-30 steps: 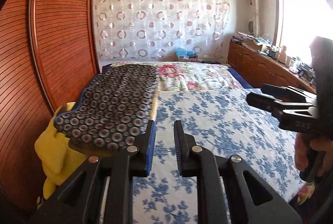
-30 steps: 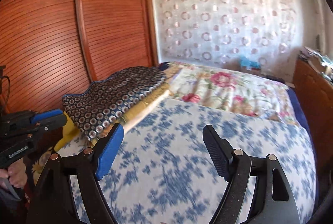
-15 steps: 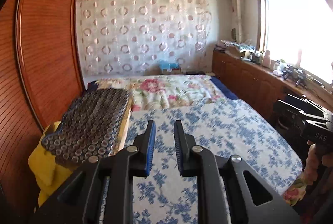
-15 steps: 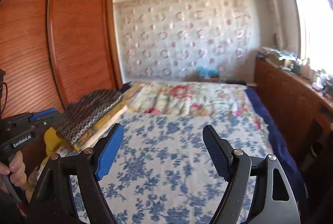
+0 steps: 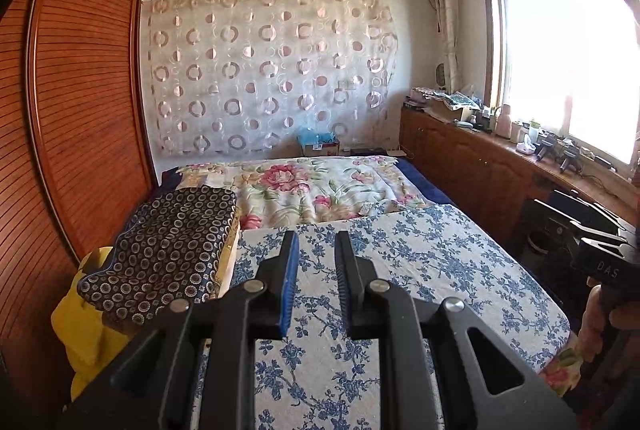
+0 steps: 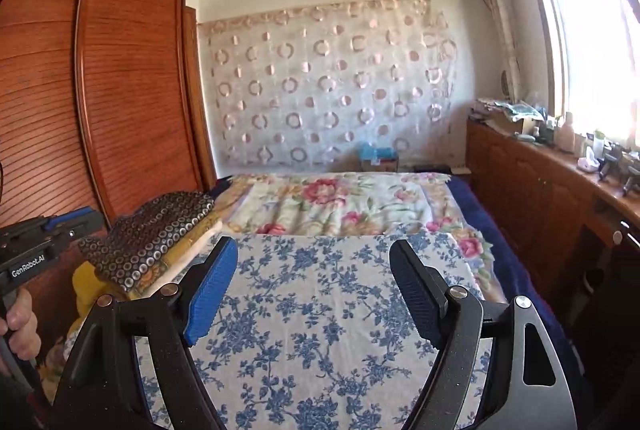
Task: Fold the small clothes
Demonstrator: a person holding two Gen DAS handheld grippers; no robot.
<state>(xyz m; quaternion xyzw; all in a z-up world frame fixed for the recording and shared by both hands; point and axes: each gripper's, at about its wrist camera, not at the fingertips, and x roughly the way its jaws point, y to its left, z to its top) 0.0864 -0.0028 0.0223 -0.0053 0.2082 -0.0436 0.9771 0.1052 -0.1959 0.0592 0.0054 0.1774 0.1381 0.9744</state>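
Note:
A folded dark cloth with a ring pattern [image 5: 172, 250] lies on a stack at the bed's left edge, over yellow fabric [image 5: 86, 326]; it also shows in the right wrist view [image 6: 148, 238]. My left gripper [image 5: 316, 254] is held above the blue-flowered sheet [image 5: 420, 270], its jaws narrowly apart and empty. My right gripper [image 6: 314, 262] is wide open and empty above the same sheet [image 6: 320, 310]. Each gripper shows at the edge of the other's view, the right [image 5: 592, 242] and the left [image 6: 44, 246].
A rose-patterned quilt [image 5: 320, 190] covers the far half of the bed. A slatted wooden wardrobe [image 5: 80, 110] stands close on the left. A wooden cabinet with clutter [image 5: 500, 150] runs under the window on the right. A circle-patterned curtain [image 5: 264, 78] hangs behind.
Both grippers have tilted up and drawn back, so more of the room and ceiling shows. The bed and the folded stack sit lower and farther in both views. The jaw openings are unchanged.

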